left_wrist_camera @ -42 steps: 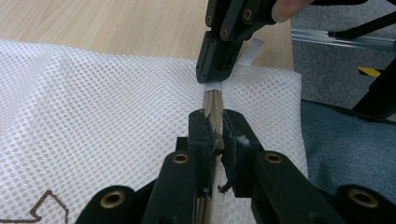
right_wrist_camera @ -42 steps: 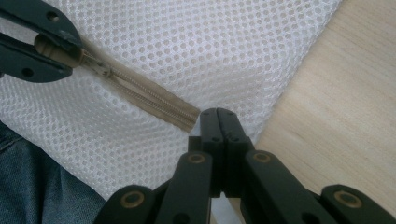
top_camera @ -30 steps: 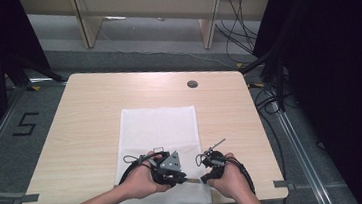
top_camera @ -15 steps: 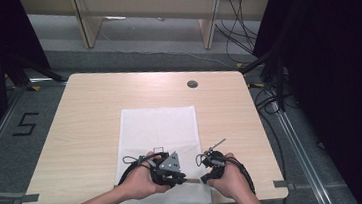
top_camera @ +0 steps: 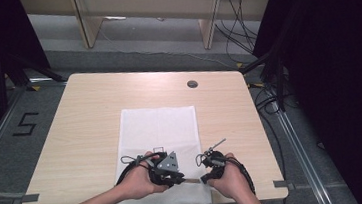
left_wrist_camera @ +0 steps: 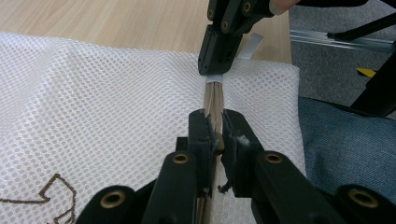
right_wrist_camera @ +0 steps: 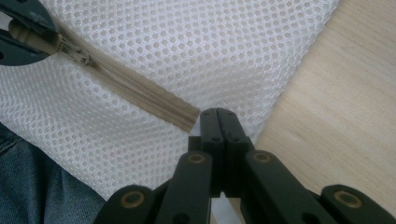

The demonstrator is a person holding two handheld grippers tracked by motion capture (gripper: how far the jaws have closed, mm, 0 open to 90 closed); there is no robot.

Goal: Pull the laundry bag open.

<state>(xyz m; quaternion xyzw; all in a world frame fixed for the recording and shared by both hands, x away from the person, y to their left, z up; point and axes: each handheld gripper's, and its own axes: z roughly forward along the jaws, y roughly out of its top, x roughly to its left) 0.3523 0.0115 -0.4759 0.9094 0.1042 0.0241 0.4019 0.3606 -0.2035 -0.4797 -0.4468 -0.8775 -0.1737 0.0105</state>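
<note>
Nothing has shifted since the earlier frames: both hands and the bag lie just as they did a second ago. Largest is the pale wooden worktop (top_camera: 87, 136), with a small dark round grommet (top_camera: 192, 84) near its far edge. On the worktop lies the white mesh laundry bag (top_camera: 159, 129), which serves as the landmark; it reaches from the middle of the worktop to the near edge, where it slightly overhangs. A brown printed mark (left_wrist_camera: 51, 196) sits on the mesh close to the bag's near end. Along the bag's near edge runs a tan zipper (right_wrist_camera: 135, 91), stretched taut between the two tools. The left tool (top_camera: 176, 175), held in the person's left hand (top_camera: 139, 182), rests on the bag's near end and is clenched on the zipper tape beside the slider, with the tape pinched between its pads. The right tool (top_camera: 207, 176), in the right hand (top_camera: 229, 180), sits at the bag's near right corner, its jaws pressed together on the end of the zipper (left_wrist_camera: 215, 91)
</note>
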